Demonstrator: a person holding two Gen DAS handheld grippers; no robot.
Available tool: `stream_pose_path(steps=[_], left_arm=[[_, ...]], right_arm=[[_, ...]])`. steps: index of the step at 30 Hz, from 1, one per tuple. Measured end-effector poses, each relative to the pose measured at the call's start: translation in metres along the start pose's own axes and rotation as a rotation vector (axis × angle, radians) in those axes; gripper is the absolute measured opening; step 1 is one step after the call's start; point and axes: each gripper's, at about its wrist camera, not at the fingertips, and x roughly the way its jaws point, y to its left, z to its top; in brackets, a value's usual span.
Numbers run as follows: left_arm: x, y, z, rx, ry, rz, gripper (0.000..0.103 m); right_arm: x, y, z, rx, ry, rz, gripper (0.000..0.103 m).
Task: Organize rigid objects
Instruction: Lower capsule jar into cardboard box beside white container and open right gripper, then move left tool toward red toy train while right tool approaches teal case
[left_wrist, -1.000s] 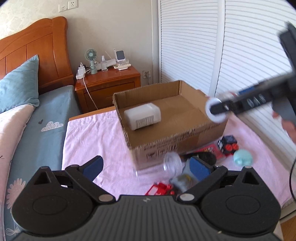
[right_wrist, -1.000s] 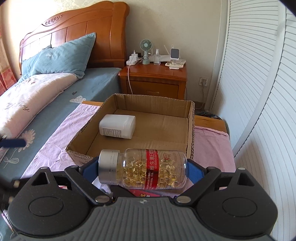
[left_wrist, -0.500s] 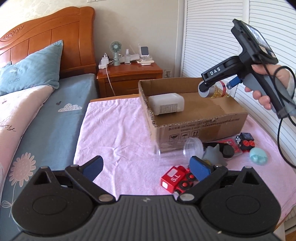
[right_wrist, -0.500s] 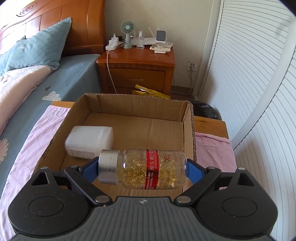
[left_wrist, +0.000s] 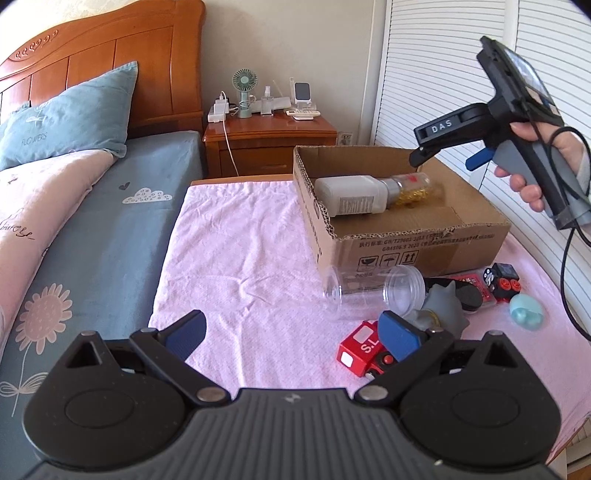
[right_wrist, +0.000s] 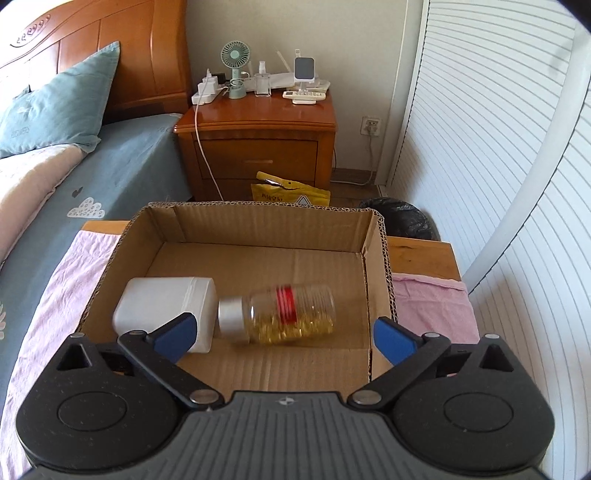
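A clear capsule bottle (right_wrist: 284, 314) with a silver cap and red label lies on its side in the cardboard box (right_wrist: 266, 229), its cap against a white container (right_wrist: 166, 306). My right gripper (right_wrist: 284, 334) hovers over the box, jaws opening wide, and the bottle lies loose below them. In the left wrist view the box (left_wrist: 406, 247) holds the white container (left_wrist: 351, 195) and the bottle (left_wrist: 410, 186), with the right gripper (left_wrist: 447, 158) above in a person's hand. My left gripper (left_wrist: 293, 330) is open and empty over the pink cloth.
In front of the box lie a clear empty jar (left_wrist: 373, 291), a red toy truck (left_wrist: 362, 349), a grey spiky toy (left_wrist: 439, 310), a black-and-red toy (left_wrist: 502, 280) and a teal round thing (left_wrist: 526, 312). A bed lies left; a nightstand (right_wrist: 258, 129) stands behind.
The right gripper has opened and let go of the capsule bottle, which now lies in the box beside the white container. The left gripper has sunk slightly toward the toys.
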Motion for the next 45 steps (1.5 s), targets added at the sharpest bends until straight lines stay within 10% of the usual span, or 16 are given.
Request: stream_pose_path(steps=[17,45], left_arm=[[-0.011,-0.02,-0.014,0.037,0.021,-0.013,0.099],[0.037,-0.036,-0.043,0.08,0.161,-0.095,0.099]], right_arm=[[-0.081,-0.023,-0.1,0.009,-0.121,0.015,0.103],[-0.051,-0.028,-0.221,-0.061,0.071,0.162,0.103]])
